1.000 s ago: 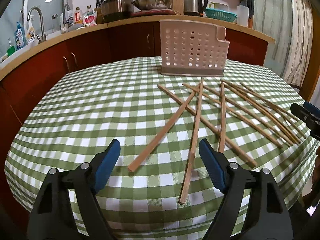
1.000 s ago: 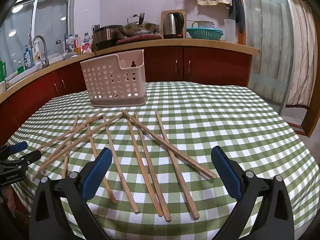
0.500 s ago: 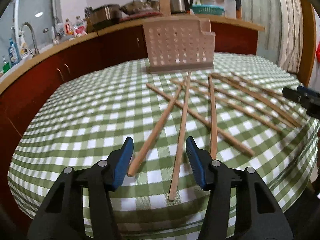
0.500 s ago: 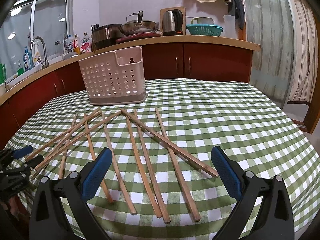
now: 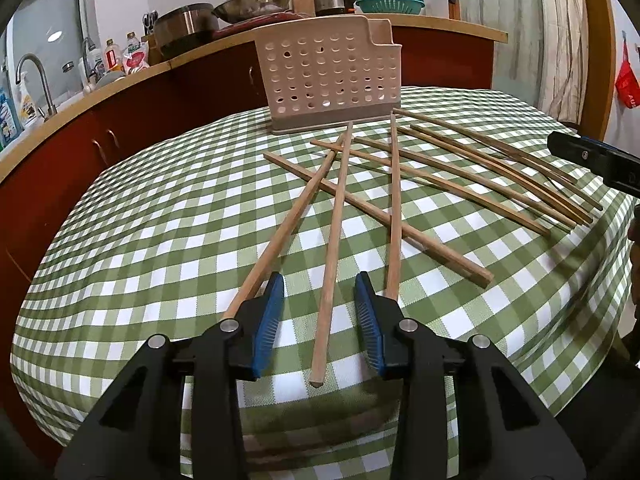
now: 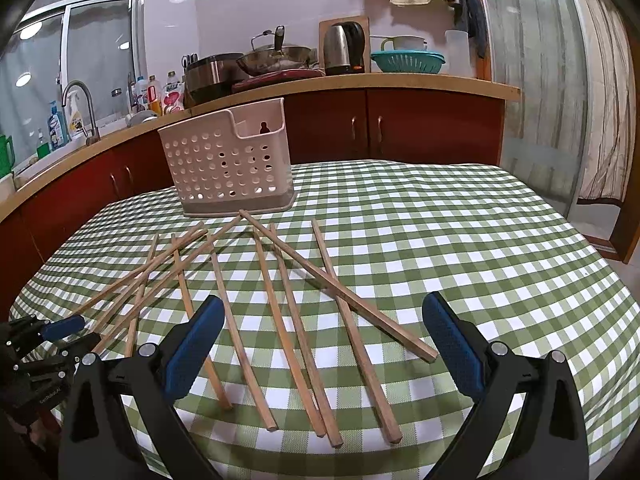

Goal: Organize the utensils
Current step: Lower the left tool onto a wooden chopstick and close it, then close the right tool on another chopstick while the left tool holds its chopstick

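On the green checked tablecloth [image 5: 160, 240] we see about ten wooden chopsticks [image 6: 292, 320] fanned out in front of a perforated beige utensil holder [image 5: 332, 76], which stands upright at the far side of the table. The left wrist view alone shows the left gripper [image 5: 320, 312] straddling one chopstick [image 5: 334, 240]; its jaws are closing, and the blue pads [image 5: 268, 320] have visible gaps to the stick on both sides (no contact yet). The right wrist view alone shows the right gripper [image 6: 320, 344] spread wide above the near ends of several sticks, holding nothing. In that view the left gripper appears only partly, at the lower left edge. Behind the table, a counter [image 6: 400, 80] carries a kettle [image 6: 344, 48], a wok [image 6: 276, 58] and a teal colander [image 6: 408, 60]. The left finger hides the near end of a neighbouring chopstick [image 5: 288, 224]. We cannot see the holder's interior.
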{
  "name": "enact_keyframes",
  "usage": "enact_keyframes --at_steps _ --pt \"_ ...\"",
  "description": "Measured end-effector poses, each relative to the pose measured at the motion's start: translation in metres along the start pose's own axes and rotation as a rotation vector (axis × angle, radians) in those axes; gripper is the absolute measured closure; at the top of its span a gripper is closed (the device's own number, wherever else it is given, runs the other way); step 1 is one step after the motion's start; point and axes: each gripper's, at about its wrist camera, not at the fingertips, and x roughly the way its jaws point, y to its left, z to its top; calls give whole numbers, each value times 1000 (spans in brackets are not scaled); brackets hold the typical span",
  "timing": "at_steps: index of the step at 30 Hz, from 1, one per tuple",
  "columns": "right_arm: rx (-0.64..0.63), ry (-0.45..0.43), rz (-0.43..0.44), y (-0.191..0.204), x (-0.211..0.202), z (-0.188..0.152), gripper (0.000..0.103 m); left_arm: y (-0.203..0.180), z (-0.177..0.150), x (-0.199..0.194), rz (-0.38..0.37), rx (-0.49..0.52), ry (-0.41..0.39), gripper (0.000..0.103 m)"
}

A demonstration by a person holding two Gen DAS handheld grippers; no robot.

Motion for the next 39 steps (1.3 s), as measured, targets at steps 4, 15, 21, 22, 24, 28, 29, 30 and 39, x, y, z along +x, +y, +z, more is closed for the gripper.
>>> enact_keyframes --at_steps 4,15,21,22,24,28,29,30,39 --pt "3 1 0 0 0 0 7 3 -2 -1 -29 -10 -2 70" --pt "8 -1 1 -1 -1 0 7 3 -4 -4 -102 -23 -6 96" --pt "1 6 -2 -3 0 -2 7 7 -2 -5 -94 -38 -18 96" --pt "-1 8 -5 -4 1 -2 7 8 -1 -6 -92 -40 -22 96" --pt "-3 9 -11 -6 2 -2 7 9 1 -8 -85 -39 -32 97" --pt "-7 9 -27 -13 4 -2 7 11 4 -10 -82 -47 -46 97" --pt "-9 7 -31 -16 5 -1 7 12 5 -11 -82 -50 -49 97" --pt "-11 6 -36 -19 7 0 7 13 6 -11 -82 -51 -52 97" --pt "10 104 -24 -43 30 -4 47 17 9 -11 -74 -70 -59 97"
